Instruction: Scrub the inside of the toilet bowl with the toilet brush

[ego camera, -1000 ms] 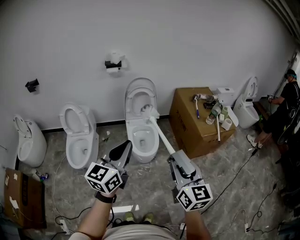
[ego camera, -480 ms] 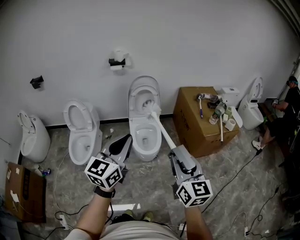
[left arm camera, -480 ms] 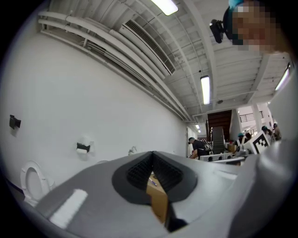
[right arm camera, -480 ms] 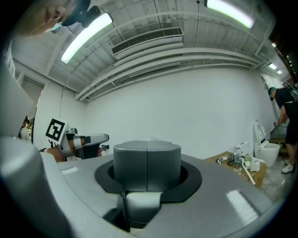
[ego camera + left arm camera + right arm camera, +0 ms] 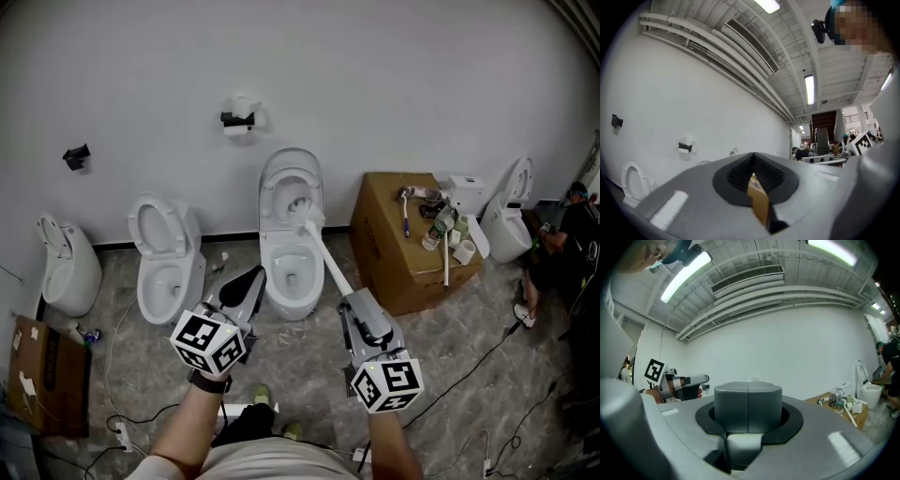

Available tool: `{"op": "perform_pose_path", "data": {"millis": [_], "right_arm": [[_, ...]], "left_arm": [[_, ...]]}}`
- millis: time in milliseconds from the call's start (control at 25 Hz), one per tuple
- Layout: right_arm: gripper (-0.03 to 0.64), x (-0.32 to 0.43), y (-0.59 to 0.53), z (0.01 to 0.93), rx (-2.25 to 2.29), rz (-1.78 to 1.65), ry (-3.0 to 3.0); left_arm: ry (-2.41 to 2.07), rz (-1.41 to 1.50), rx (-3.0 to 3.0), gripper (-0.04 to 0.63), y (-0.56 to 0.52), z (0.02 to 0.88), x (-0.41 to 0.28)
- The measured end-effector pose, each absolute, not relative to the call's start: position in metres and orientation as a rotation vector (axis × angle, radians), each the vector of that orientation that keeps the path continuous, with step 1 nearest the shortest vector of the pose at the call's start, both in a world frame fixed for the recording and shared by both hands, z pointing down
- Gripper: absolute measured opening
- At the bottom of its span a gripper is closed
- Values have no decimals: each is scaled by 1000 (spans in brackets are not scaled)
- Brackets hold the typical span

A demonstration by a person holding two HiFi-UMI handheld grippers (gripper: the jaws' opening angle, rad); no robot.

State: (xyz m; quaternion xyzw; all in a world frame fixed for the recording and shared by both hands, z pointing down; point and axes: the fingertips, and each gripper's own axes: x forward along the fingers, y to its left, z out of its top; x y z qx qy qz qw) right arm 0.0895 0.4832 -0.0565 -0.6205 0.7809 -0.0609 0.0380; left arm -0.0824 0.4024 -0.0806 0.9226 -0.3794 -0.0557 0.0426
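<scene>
White toilet brush [image 5: 323, 258]: long straight handle, bristled head above toilet bowl [image 5: 270, 266]. Right gripper [image 5: 352, 304] clamps the handle; left gripper [image 5: 251, 277] closed, empty.

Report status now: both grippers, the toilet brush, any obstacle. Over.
Left gripper shut, empty. Right gripper shut on long white toilet brush, head up at raised lid of white ceramic toilet bowl. Nothing between brush and bowl.
</scene>
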Motion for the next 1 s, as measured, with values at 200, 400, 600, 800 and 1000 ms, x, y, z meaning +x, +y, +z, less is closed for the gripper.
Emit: {"op": "perform_pose_path", "data": {"millis": [200,400,600,800,1000], "right_arm": [[166,90,458,-48,-1919,-209,2399],[166,89,421,-37,-1941,-236,2395],[166,80,362,-22,-1960,-278,2391],[166,67,305,-1,-1994,-337,2379],[166,59,256,24,-2043,-403,2362]], "left_arm": [[-1162,-172,2815,6,375,-73,-83],[-1156,-173,2816,6,333,-63,-85],[-1138,-165,2828,6,271,-51,-91],[-1089,-158,2863,6,211,-35,-97],[-1040,-148,2868,6,156,-13,-104]]}}
